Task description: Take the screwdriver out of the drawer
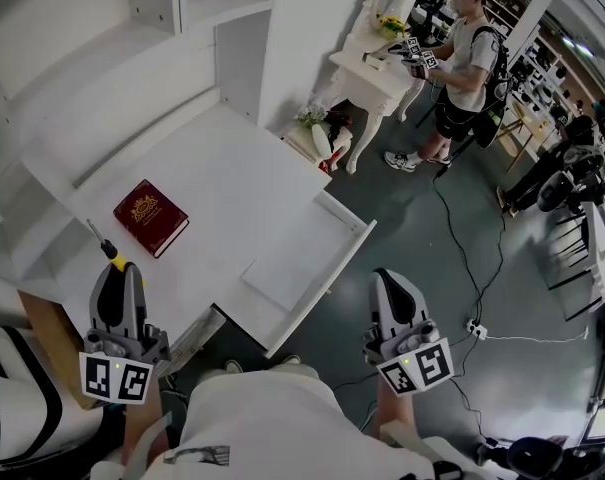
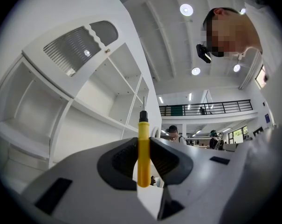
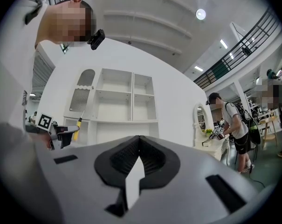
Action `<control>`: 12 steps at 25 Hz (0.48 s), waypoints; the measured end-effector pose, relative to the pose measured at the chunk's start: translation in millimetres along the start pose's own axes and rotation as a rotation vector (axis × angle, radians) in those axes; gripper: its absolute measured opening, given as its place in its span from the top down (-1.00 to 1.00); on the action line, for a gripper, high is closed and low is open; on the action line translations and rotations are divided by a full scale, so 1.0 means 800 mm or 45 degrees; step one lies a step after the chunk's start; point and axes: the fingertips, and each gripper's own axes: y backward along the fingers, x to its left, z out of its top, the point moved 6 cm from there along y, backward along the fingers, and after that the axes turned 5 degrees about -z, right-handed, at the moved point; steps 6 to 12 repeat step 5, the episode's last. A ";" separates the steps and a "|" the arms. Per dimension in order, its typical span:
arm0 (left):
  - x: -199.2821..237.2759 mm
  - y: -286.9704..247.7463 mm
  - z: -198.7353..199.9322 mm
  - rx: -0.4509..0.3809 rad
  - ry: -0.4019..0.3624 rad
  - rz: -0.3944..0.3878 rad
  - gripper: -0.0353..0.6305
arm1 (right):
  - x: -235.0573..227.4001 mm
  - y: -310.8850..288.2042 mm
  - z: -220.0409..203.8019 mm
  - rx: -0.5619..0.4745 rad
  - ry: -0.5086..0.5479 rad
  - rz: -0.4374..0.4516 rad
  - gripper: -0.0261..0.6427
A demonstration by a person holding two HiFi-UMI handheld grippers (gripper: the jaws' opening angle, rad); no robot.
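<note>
My left gripper pinches the screwdriver by its yellow handle. The two jaws press on either side of it, and the black collar and thin metal shaft stick out past the tips. My right gripper has its jaws pressed together with nothing between them. In the head view the screwdriver is outside the drawer, held over the near left part of the white desk. The drawer stands pulled open between my two grippers. A red book lies flat on the desk just beyond the screwdriver's tip. White shelves rise behind the desk. Far off to the right, another person stands by a small white table.
</note>
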 end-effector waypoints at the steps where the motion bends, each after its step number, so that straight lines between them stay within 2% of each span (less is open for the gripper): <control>1: -0.002 0.000 -0.001 0.000 0.000 0.000 0.63 | -0.002 0.001 -0.001 0.000 -0.001 -0.002 0.89; 12: -0.008 -0.002 -0.006 0.006 0.004 0.003 0.63 | -0.009 0.005 -0.006 0.004 -0.009 -0.012 0.89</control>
